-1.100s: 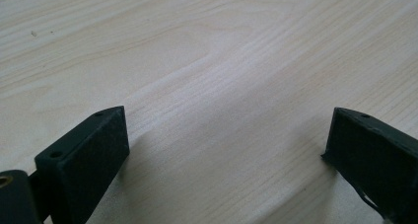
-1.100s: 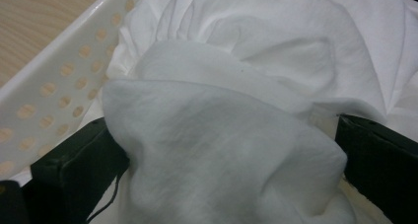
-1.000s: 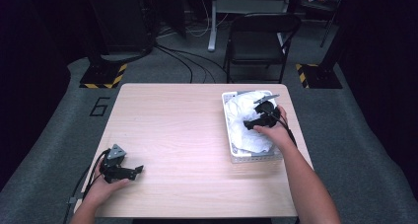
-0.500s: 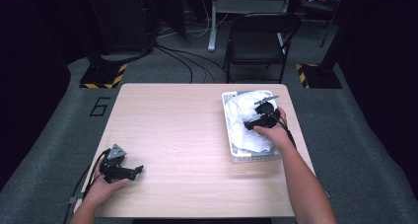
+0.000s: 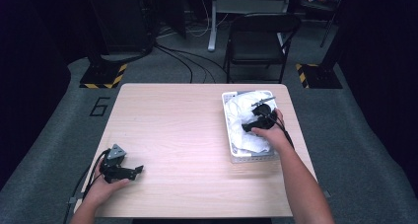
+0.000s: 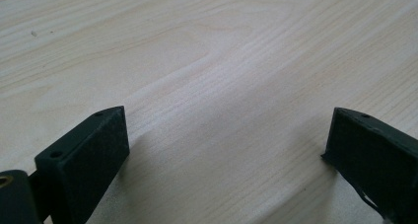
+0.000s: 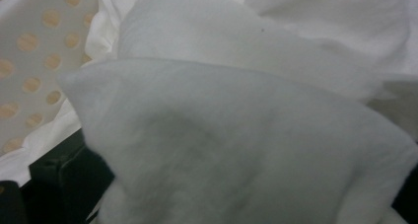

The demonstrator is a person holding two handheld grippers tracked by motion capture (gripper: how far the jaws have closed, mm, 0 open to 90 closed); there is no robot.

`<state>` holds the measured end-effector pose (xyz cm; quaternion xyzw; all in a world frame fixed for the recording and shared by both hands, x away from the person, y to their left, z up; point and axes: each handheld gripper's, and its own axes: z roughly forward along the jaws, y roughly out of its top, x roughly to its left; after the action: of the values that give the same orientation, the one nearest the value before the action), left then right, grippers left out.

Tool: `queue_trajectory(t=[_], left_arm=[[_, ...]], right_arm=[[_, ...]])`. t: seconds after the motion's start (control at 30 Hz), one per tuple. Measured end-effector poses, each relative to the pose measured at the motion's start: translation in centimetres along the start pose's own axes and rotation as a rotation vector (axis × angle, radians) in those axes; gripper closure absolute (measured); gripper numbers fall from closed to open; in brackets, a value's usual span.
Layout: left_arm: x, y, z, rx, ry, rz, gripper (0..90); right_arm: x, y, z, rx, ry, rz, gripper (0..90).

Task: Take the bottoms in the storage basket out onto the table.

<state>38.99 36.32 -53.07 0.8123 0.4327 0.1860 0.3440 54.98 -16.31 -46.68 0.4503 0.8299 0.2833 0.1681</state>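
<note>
Right gripper is reaching into the white perforated basket at the desk's right side, its jaws lying around a fold of the white cloth heaped inside; whether they are clamping it cannot be told. Left gripper is resting on the bare desk near the front left corner, jaws spread wide and holding nothing.

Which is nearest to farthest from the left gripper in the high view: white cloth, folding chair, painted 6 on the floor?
From the left gripper, at the table's near left:
1. Painted 6, on the floor left of the table.
2. White cloth, in the basket at the right.
3. Folding chair, beyond the far edge.
</note>
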Motion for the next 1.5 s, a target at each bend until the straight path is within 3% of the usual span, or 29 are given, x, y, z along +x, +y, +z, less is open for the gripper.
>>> queue_trajectory(t=[0.27,0.43,0.67,0.93,1.27,1.5], left_arm=[[0.0,0.0,0.0,0.000,0.000,0.000,2.6],[0.0,0.0,0.0,0.000,-0.001,0.000,2.6],[0.0,0.0,0.0,0.000,-0.001,0.000,2.6],[0.0,0.0,0.0,0.000,-0.001,0.000,2.6],[0.0,0.0,0.0,0.002,-0.001,0.002,2.6],[0.0,0.0,0.0,0.002,-0.001,0.001,2.6]], right_arm=[[0.2,-0.2,0.8,0.038,-0.020,-0.002,0.0],[0.0,-0.2,0.9,0.056,-0.006,0.016,0.0],[0.2,-0.4,1.4,0.096,-0.019,-0.013,0.0],[0.4,-0.6,1.6,0.097,-0.012,-0.008,1.2],[0.1,-0.9,1.6,0.098,0.000,-0.011,15.6],[0.2,-0.8,1.2,0.101,0.013,-0.019,32.4]])
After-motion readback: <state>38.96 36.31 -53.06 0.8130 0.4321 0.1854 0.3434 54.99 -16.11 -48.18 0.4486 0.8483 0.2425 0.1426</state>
